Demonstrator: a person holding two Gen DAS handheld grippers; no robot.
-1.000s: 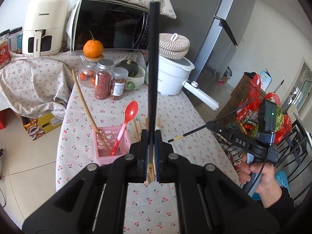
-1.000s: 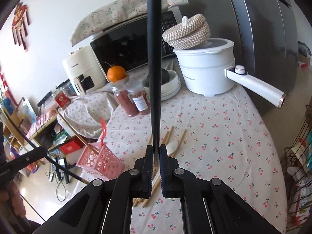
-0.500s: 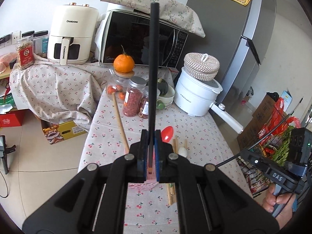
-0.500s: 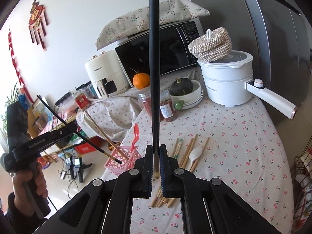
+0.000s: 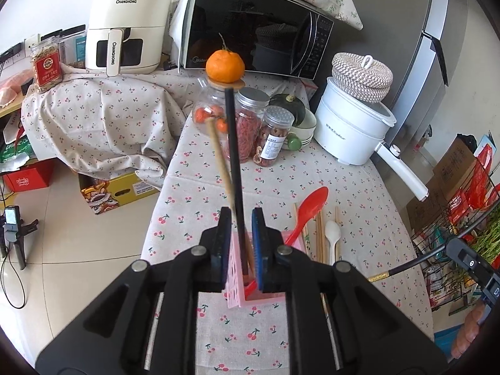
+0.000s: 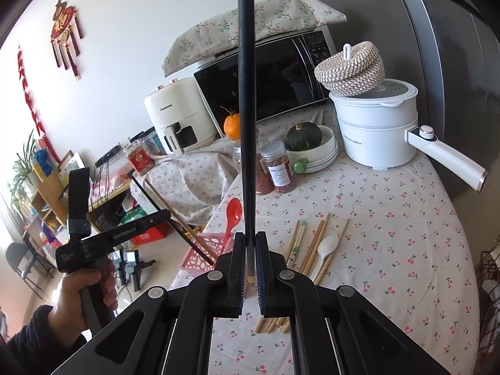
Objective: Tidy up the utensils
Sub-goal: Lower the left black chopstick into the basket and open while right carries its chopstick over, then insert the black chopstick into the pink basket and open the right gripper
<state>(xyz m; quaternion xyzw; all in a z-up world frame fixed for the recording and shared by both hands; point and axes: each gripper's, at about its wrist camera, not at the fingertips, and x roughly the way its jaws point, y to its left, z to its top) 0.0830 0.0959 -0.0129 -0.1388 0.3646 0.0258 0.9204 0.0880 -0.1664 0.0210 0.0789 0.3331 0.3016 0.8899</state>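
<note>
My left gripper [image 5: 241, 215] hangs over the pink basket [image 5: 234, 281], its jaws opening. A black chopstick [image 5: 233, 156] stands loose between the pads, its lower end in the basket. Beside it in the basket lean a wooden chopstick [image 5: 220, 159] and a red spoon [image 5: 312, 201]. My right gripper [image 6: 249, 243] is shut on a second black chopstick [image 6: 245, 125], held upright over the table to the right of the basket [image 6: 200, 253]. Loose wooden chopsticks [image 6: 315, 240] and a white spoon [image 6: 326, 247] lie on the cloth.
Glass jars [image 5: 250, 125] with an orange [image 5: 225, 65] on top, a bowl holding a squash [image 6: 303, 137] and a white pot [image 6: 378, 125] with a long handle stand at the table's far end. Behind them are a microwave [image 5: 250, 31] and an air fryer [image 5: 128, 22]. The basket sits near the table's left edge.
The left gripper has come down over the pink basket and its jaws have parted. Its black chopstick has dropped lower, into the basket. The right gripper keeps its grip.
</note>
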